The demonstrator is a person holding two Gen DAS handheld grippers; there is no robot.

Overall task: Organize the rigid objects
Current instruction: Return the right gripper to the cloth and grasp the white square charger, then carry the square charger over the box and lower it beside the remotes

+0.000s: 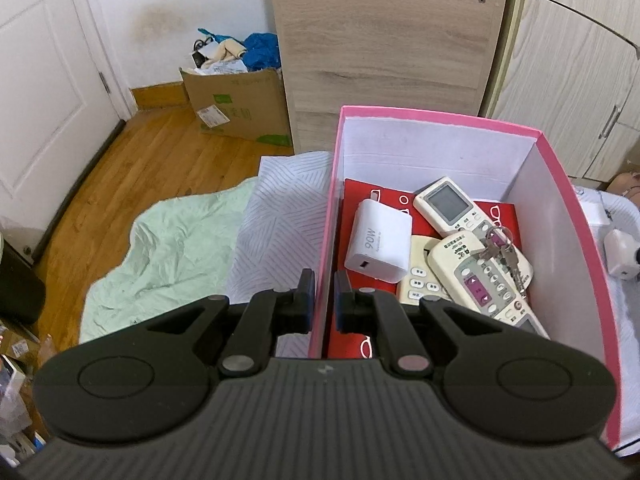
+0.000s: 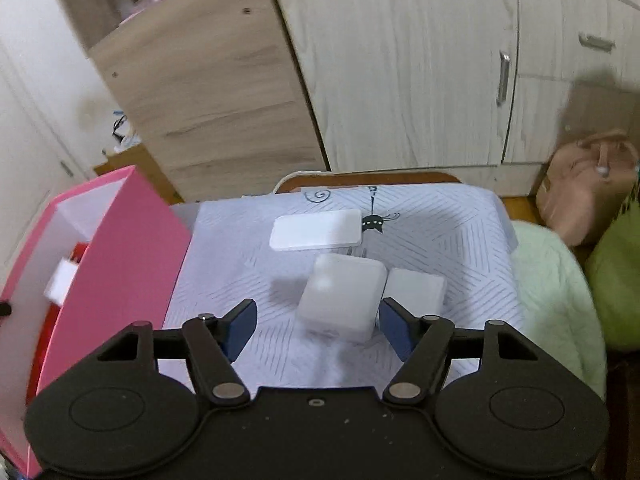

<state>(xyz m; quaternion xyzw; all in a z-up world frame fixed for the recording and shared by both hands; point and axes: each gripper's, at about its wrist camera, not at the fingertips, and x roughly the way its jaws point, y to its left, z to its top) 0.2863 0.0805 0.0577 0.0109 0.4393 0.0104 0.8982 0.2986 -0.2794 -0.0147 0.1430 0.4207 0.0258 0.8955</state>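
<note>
My left gripper pinches the pink box wall; my right gripper is spread, white charger at twelve o'clock.

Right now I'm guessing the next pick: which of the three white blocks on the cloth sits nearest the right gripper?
The rounded white cube, just ahead of the open right gripper; the flat slab lies farther back, the smaller block beside it.

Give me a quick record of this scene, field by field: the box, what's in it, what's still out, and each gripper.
container: pink cardboard box, open
inside: white charger block, cream remote controls, metal keys
still outside: three white blocks on striped cloth, nearest is rounded white block
left gripper: shut on box wall
right gripper: open, behind rounded white block
</note>
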